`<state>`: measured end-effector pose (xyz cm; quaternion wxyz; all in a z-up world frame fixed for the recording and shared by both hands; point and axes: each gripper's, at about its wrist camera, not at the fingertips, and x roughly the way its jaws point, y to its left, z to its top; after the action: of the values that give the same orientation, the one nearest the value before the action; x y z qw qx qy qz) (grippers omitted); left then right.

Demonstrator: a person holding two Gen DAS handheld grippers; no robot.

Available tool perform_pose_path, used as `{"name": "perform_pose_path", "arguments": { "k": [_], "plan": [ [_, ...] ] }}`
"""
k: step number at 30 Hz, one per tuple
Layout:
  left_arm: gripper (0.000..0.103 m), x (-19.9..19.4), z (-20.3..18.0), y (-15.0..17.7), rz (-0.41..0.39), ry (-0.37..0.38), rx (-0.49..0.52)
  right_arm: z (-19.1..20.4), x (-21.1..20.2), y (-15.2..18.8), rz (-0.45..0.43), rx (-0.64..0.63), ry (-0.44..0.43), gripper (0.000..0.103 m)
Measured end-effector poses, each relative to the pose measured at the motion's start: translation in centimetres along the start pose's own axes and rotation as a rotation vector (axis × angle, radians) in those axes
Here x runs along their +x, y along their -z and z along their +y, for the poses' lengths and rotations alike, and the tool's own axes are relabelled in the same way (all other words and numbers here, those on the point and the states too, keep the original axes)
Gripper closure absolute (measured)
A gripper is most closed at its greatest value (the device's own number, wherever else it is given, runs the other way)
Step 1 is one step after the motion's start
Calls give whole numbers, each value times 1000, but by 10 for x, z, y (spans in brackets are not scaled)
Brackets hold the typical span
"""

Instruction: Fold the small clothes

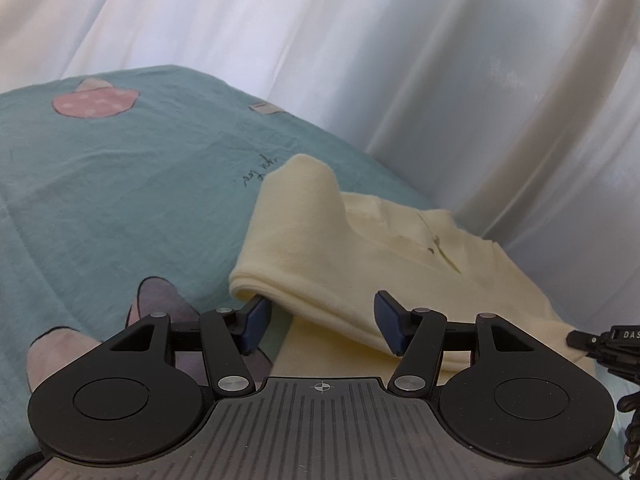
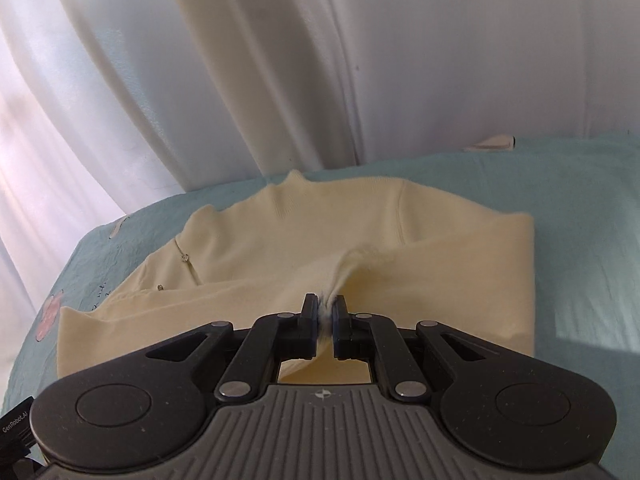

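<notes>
A small cream knit sweater (image 2: pixel 328 236) lies on a teal bed sheet (image 2: pixel 580 216), partly folded, with its sleeve laid across the body. My right gripper (image 2: pixel 324 306) is shut on a pinch of the sleeve fabric near the sweater's middle and puckers it. In the left wrist view the same sweater (image 1: pixel 344 248) shows a folded edge lying between the blue pads. My left gripper (image 1: pixel 322 314) is open, with the fold (image 1: pixel 320 300) between its fingers and the left pad tucked just under the fold's end.
The teal sheet (image 1: pixel 120 184) has pink cartoon prints (image 1: pixel 96 102) and some script. White curtains (image 1: pixel 400 60) hang close behind the bed's far edge. The right gripper's body shows at the left wrist view's right edge (image 1: pixel 608 344).
</notes>
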<state>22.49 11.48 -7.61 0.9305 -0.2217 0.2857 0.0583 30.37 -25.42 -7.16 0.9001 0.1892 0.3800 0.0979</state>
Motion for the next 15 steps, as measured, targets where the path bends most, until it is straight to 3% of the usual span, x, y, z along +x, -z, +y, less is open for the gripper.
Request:
{"name": "perform_pose_path", "arguments": {
  "k": [4,8,11,15],
  "plan": [
    [40,4,-3,-2,11,4,26,-22,13,7,45,148,-77,92],
    [40,6,-8,-4,18,6,36,-14,24,6,55,156,-123,96],
    [40,9,-12,-7,28,-10,52,11,18,2,-4,-19,-37,97],
    [40,10,-18,-12,53,-2,79,25,-8,-4,-165,-211,162,97]
  ]
}}
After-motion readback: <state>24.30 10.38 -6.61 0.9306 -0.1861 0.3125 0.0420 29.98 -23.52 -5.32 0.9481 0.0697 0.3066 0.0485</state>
